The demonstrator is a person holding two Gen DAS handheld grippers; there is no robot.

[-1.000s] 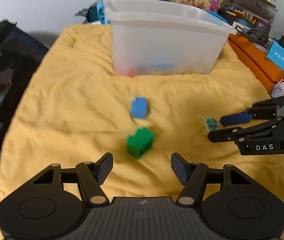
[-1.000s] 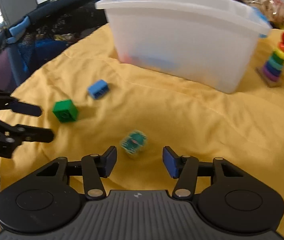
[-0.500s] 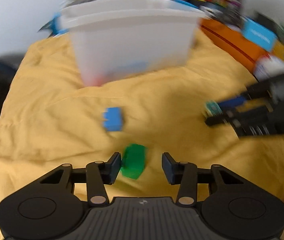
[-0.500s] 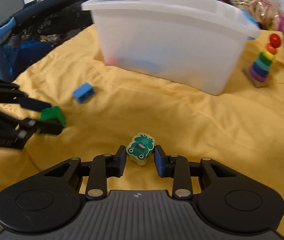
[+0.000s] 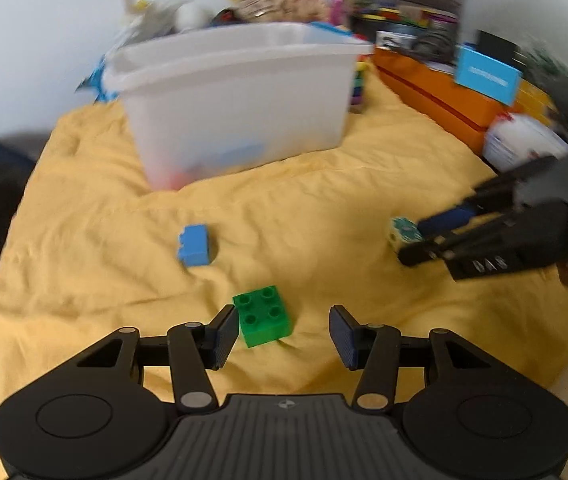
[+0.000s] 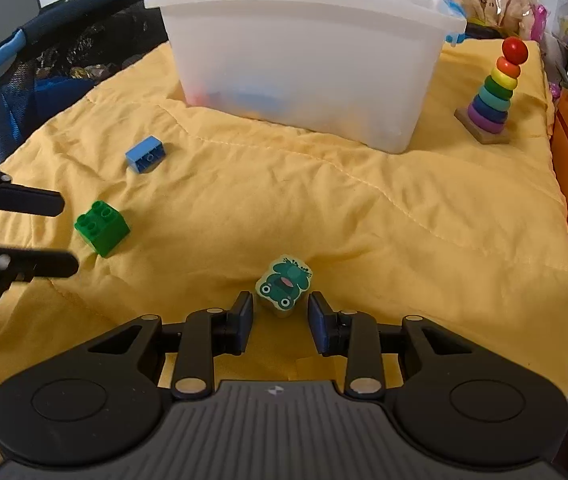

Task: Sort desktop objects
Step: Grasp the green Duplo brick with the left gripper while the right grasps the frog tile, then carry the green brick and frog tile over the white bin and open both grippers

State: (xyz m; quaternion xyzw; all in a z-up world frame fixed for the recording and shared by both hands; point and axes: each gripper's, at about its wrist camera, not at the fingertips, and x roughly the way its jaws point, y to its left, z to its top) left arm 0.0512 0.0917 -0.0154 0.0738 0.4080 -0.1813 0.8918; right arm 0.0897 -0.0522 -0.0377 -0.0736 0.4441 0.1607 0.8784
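Observation:
A green brick lies on the yellow cloth between the fingers of my left gripper. It sits against the left pad with a wide gap to the right pad, and the jaws are opening. A frog-printed block stands between the tips of my right gripper, whose jaws are opening with the pads just clear of it. A blue brick lies farther out. In the right wrist view the left gripper flanks the green brick.
A white translucent bin stands at the back with coloured pieces inside. A rainbow ring stacker stands to its right. Orange boxes and clutter line the right edge, and a dark netted cot is on the left.
My left gripper came forward over the green brick, narrowed, then widened. The right gripper closed in around the frog block and has since eased apart slightly.

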